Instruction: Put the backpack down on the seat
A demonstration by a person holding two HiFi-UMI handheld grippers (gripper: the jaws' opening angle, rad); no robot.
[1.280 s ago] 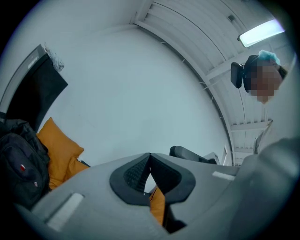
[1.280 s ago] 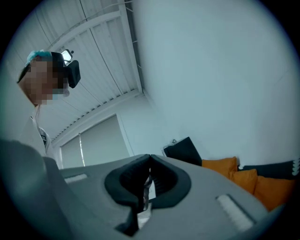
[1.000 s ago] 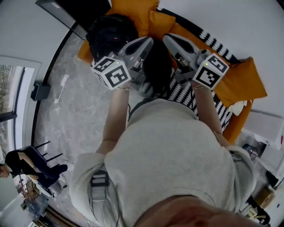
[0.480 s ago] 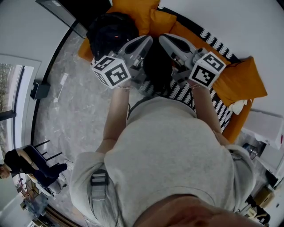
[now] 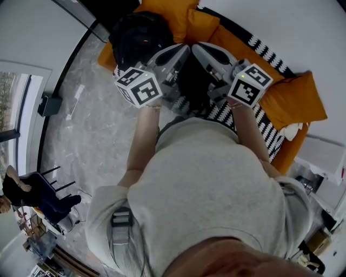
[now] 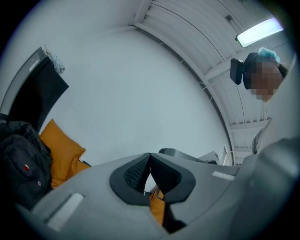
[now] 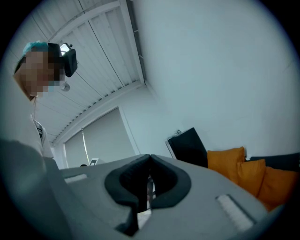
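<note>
The putting-down looked finished. The backpack point(image 5: 138, 39) already lay on the sofa point(image 5: 162, 12) in the upper left of the head view, leaning against an orange cushion point(image 6: 61, 149), and neither tool had hold of it. The left tongs point(image 5: 183, 52) were pressed together at the tips with nothing between them. The right tongs point(image 5: 199, 50) were likewise closed and empty (each tool's own view showed mostly wall and ceiling beyond its tips, so both were tilted upward). The two sat just beside each other in the upper middle of the head view, near the backpack but apart from it.

Judging from that, the next move called for little beyond checking that the bag sat steady near the sofa's left end. Any nudge or re-grip would have needed the tongs spread first and brought down to the fabric.

The backpack was black and soft, a rounded, slumped mass of woven cloth with a small red mark on its front. The cushions were plump squares of matte orange cloth. A black-and-white zigzag throw point(image 5: 264, 50) ran along the seat toward the right of the frame. The floor point(image 5: 97, 135) at the left was grey, glossy and marbled. The tongs had smooth grey shells and dark, finely ribbed pads point(image 6: 133, 174).
</note>
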